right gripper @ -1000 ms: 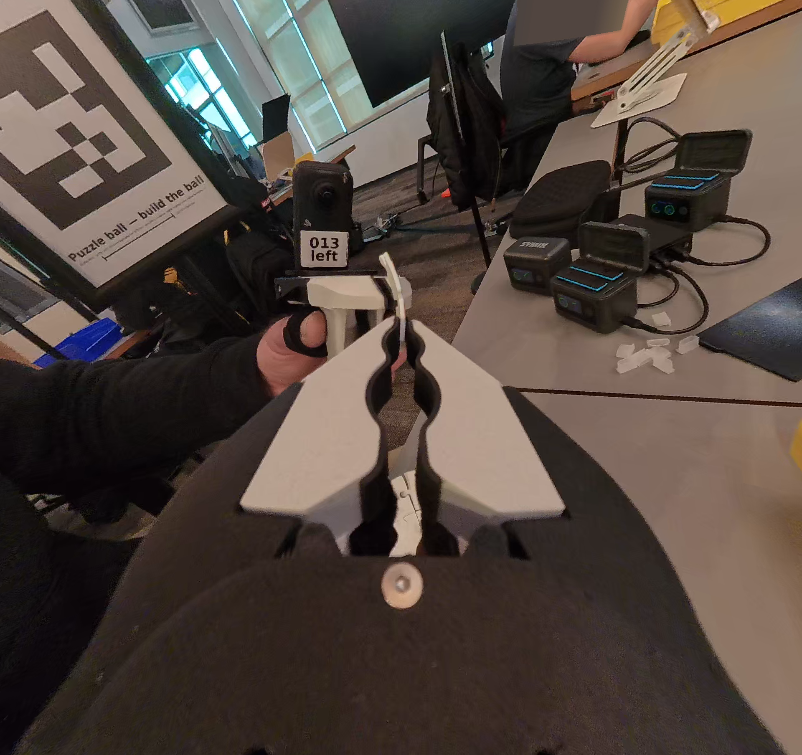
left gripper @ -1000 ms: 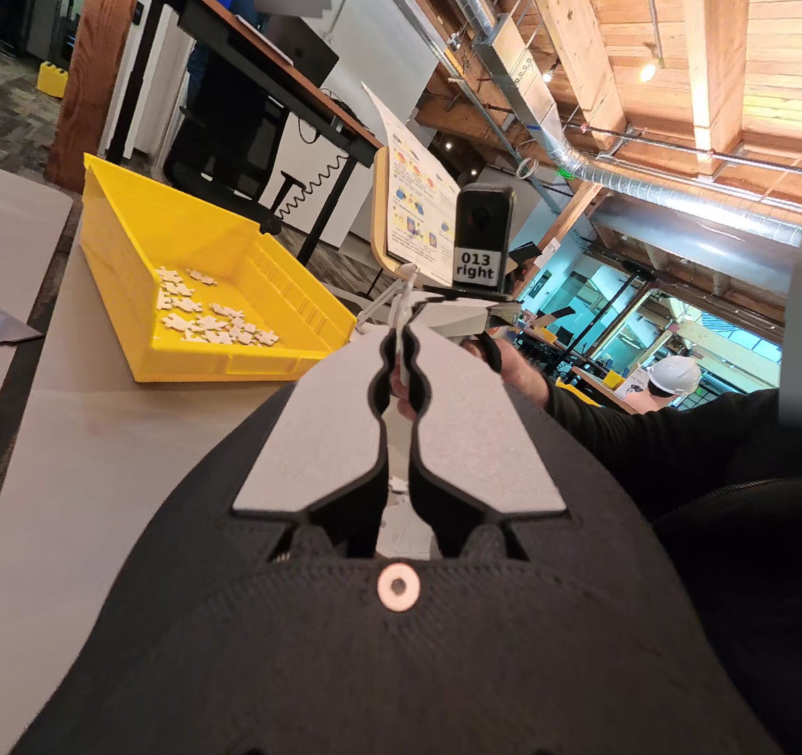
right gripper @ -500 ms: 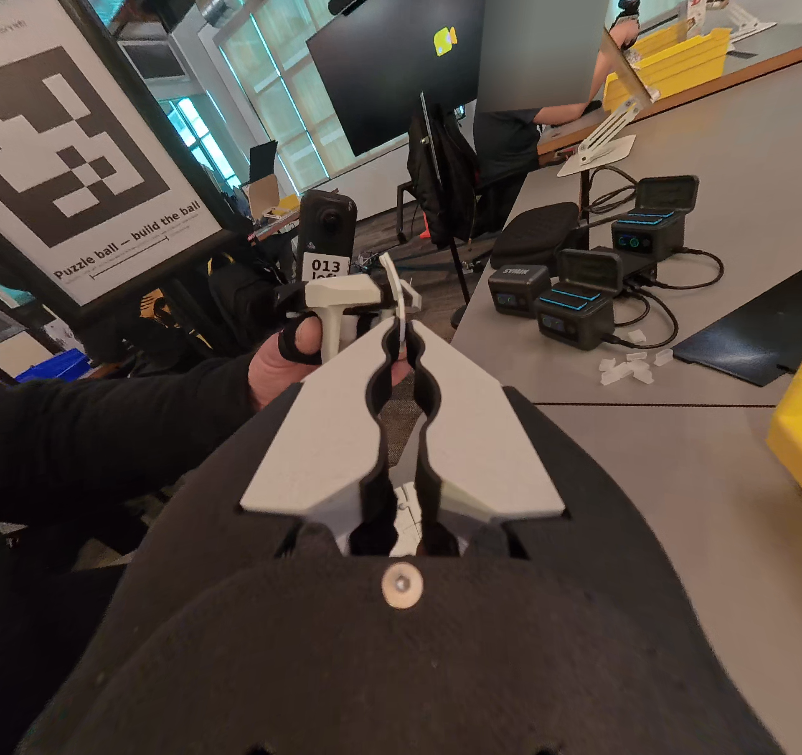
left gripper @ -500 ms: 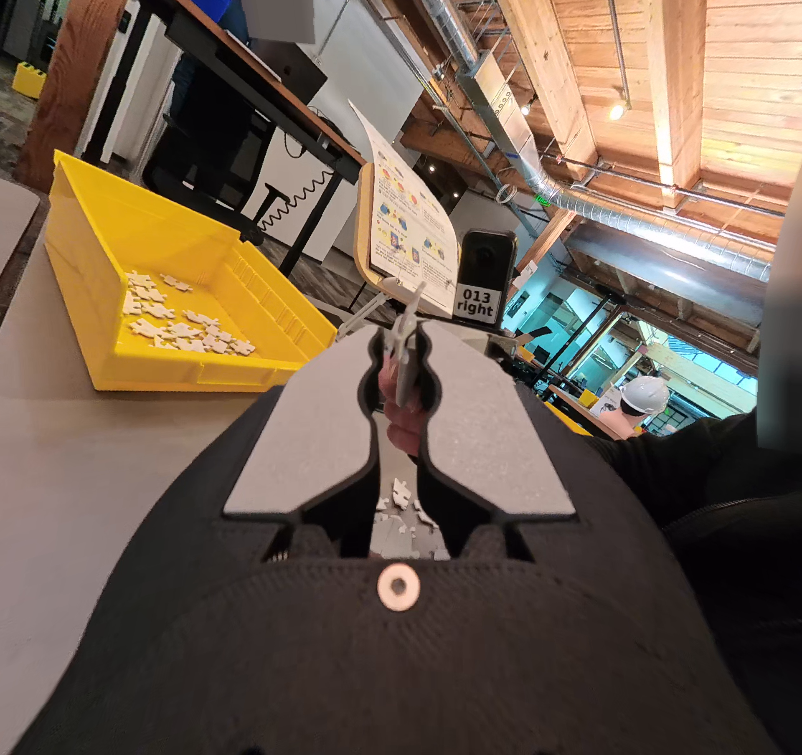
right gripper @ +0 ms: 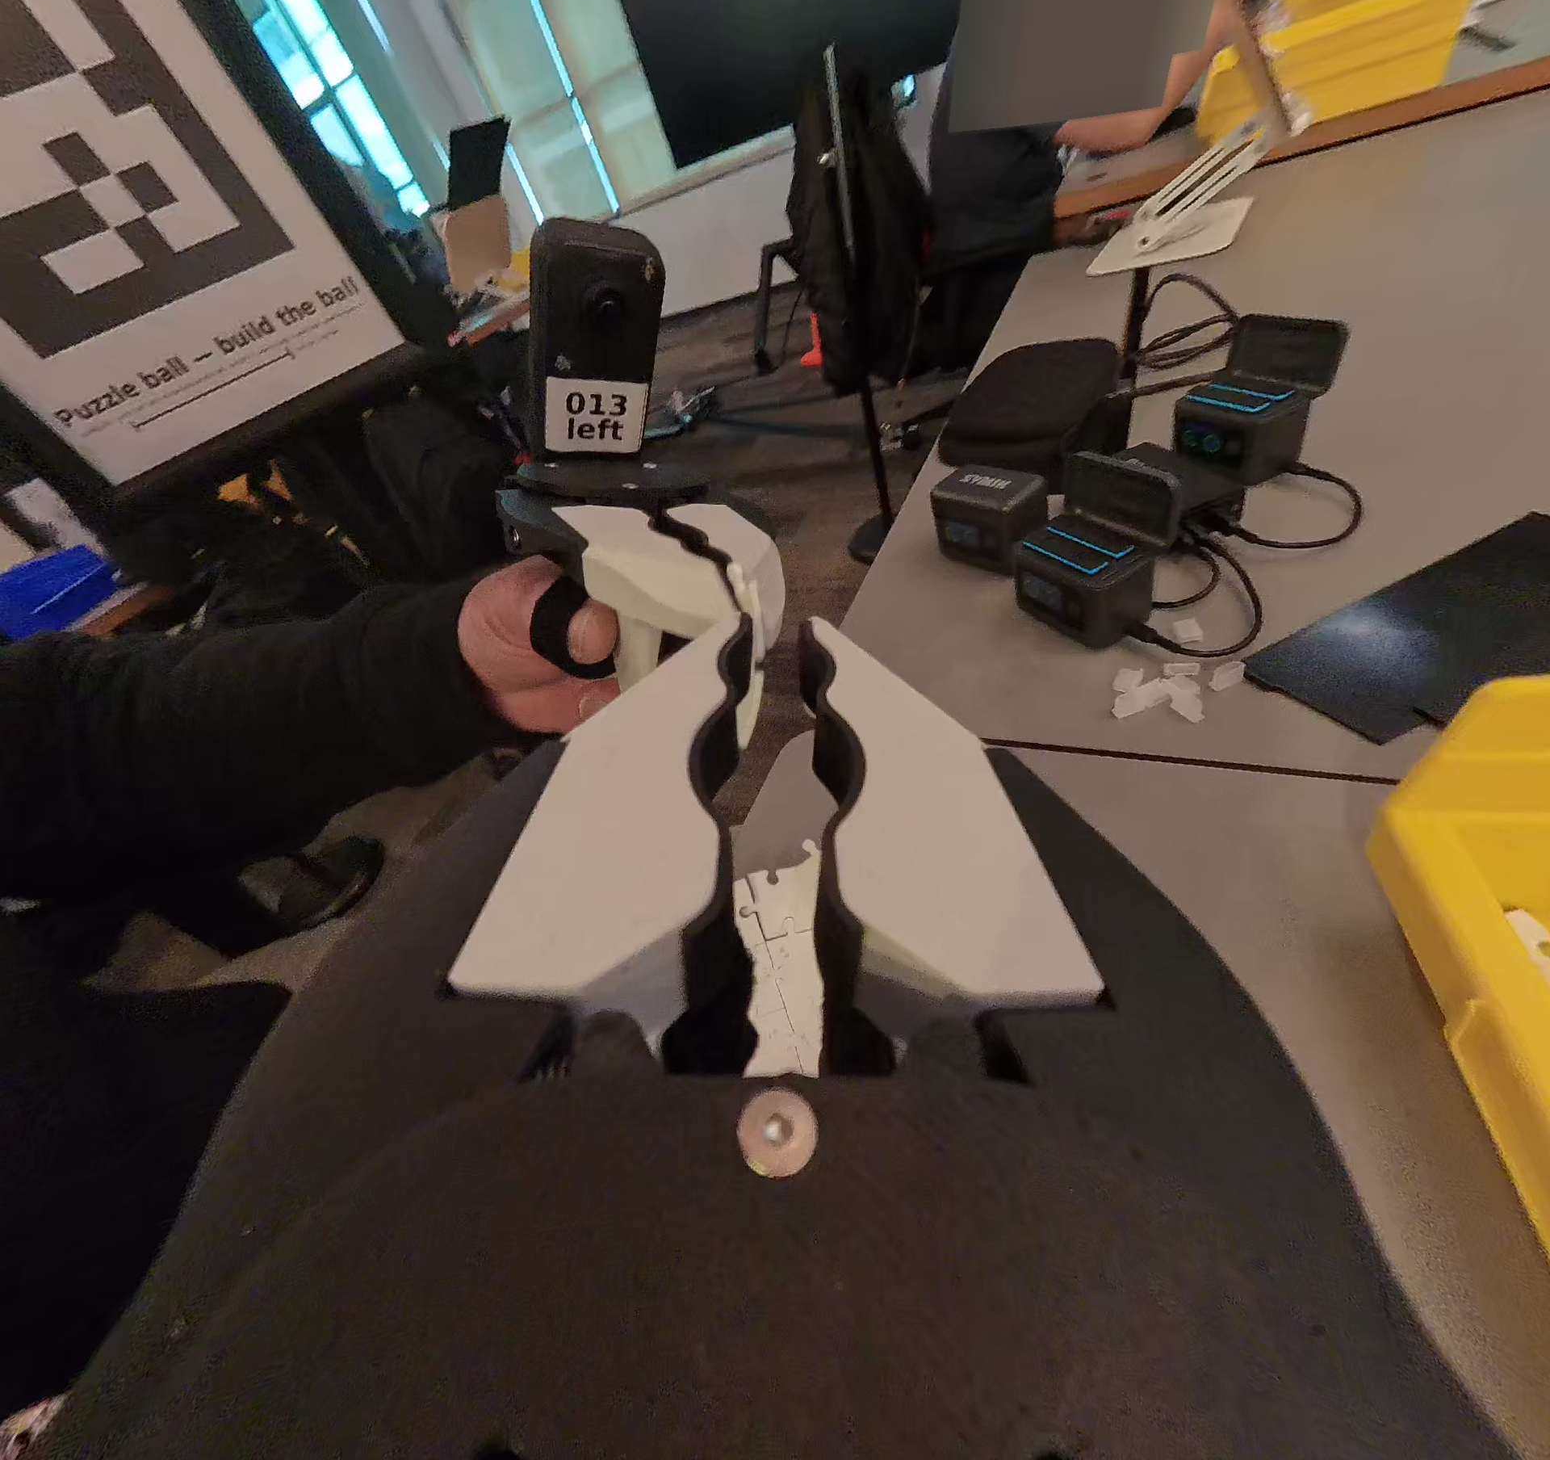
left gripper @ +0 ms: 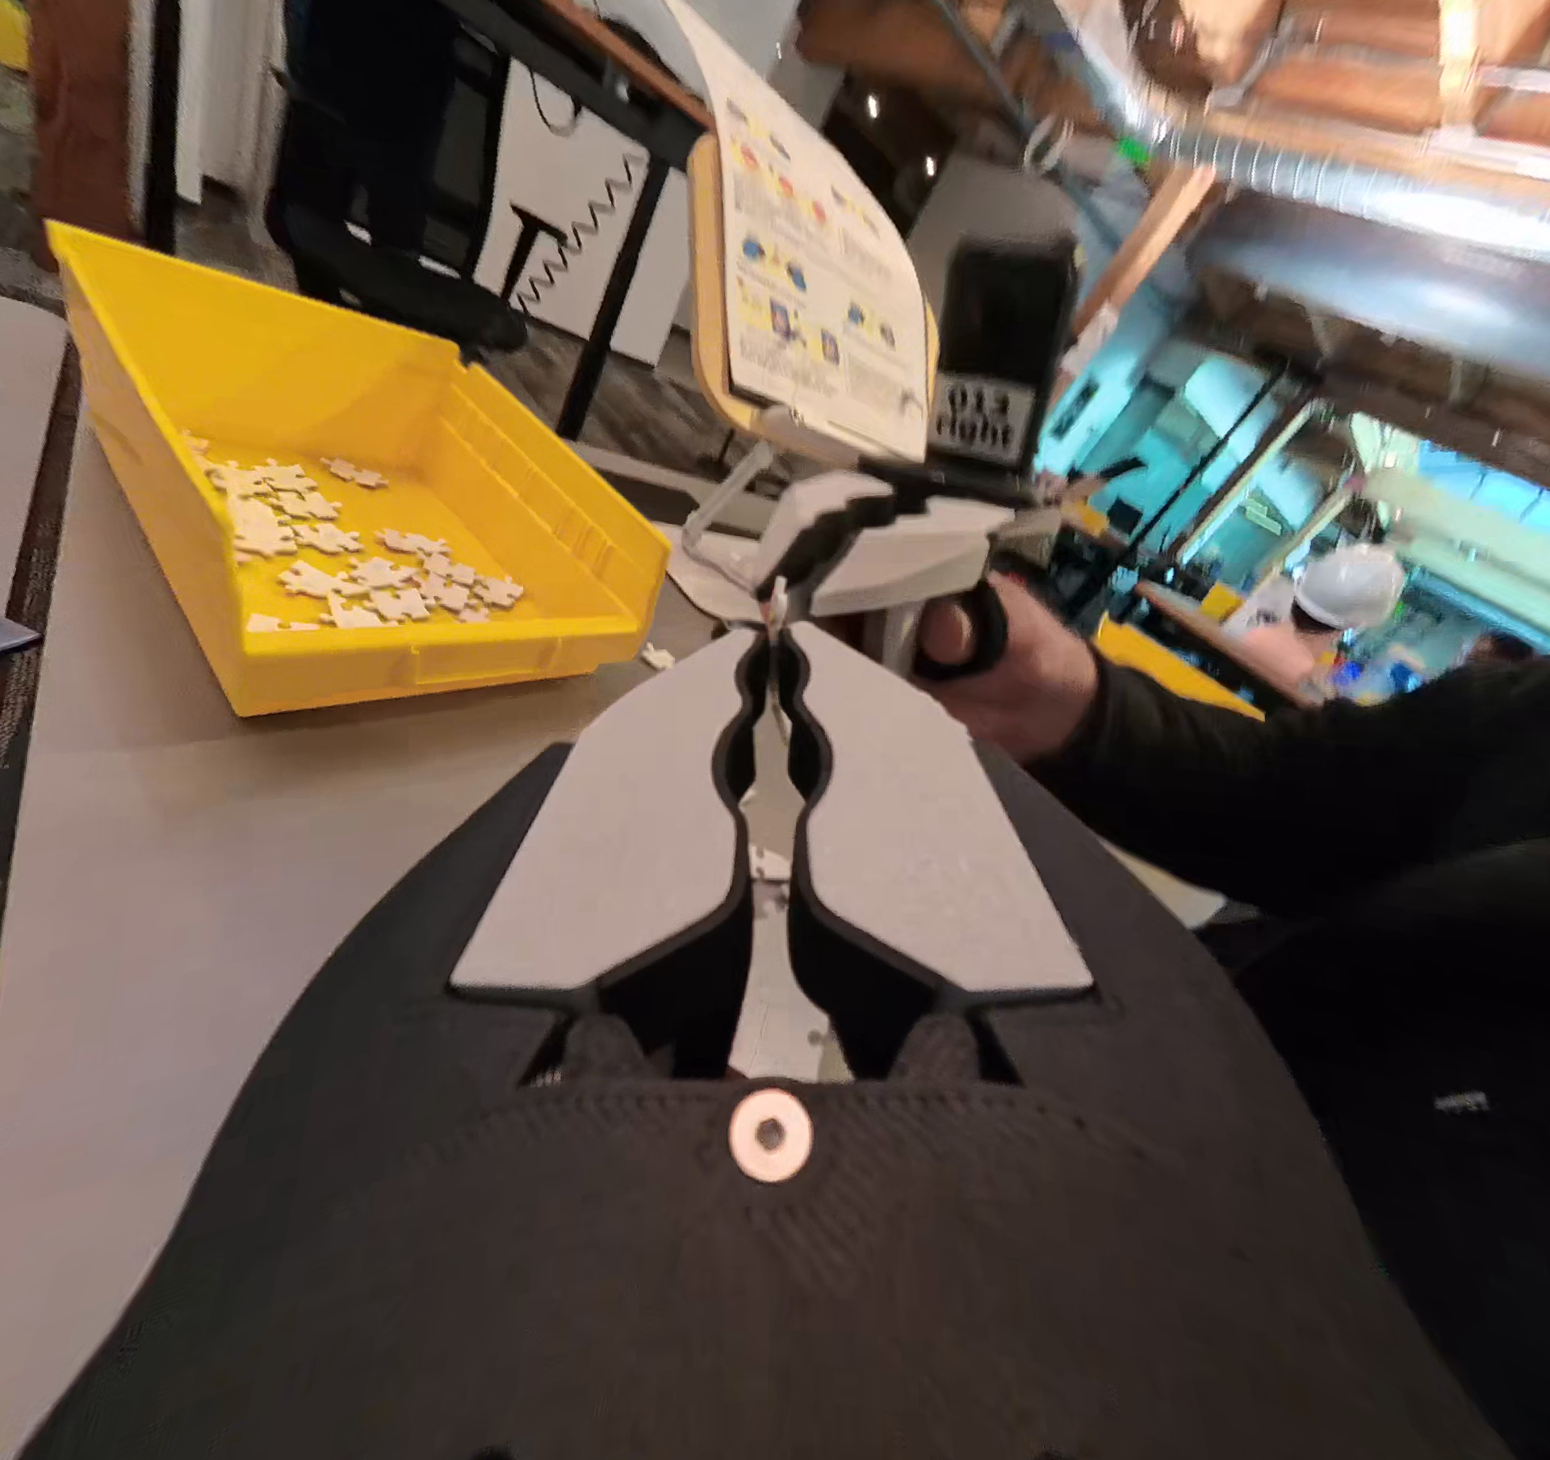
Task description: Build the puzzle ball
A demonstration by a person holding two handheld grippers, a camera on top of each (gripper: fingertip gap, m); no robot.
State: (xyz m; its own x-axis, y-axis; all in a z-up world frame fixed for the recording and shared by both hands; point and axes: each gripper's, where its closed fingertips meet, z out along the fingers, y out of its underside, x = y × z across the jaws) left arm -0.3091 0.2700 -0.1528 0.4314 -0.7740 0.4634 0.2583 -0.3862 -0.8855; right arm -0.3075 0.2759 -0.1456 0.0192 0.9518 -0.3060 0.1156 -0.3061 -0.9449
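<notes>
My left gripper (left gripper: pixel 777 644) is shut on a thin white puzzle piece (left gripper: pixel 779 614), held edge-on above the grey table. My right gripper (right gripper: pixel 778 638) is open, its fingers on either side of that piece (right gripper: pixel 752 690) with a gap showing. The right gripper also shows in the left wrist view (left gripper: pixel 776 593), tip to tip with the left. The left gripper shows in the right wrist view (right gripper: pixel 749 585). A joined section of white pieces (right gripper: pixel 784 950) lies on the table below. Several loose pieces (left gripper: pixel 335 539) lie in a yellow bin (left gripper: pixel 419 669).
The yellow bin's corner (right gripper: pixel 1468 832) is at my right. An instruction sheet on a stand (left gripper: pixel 822 287) stands behind the bin. Black charging cases with cables (right gripper: pixel 1090 555), small white bits (right gripper: pixel 1166 686) and a dark mat (right gripper: pixel 1409 623) lie farther back. A person sits at a far table. Only a small space, under 4 cm, lies between the two pairs of fingers.
The right gripper has opened and let go of the piece; the left gripper still holds it. Both grippers have dropped lower and tilted towards the table.
</notes>
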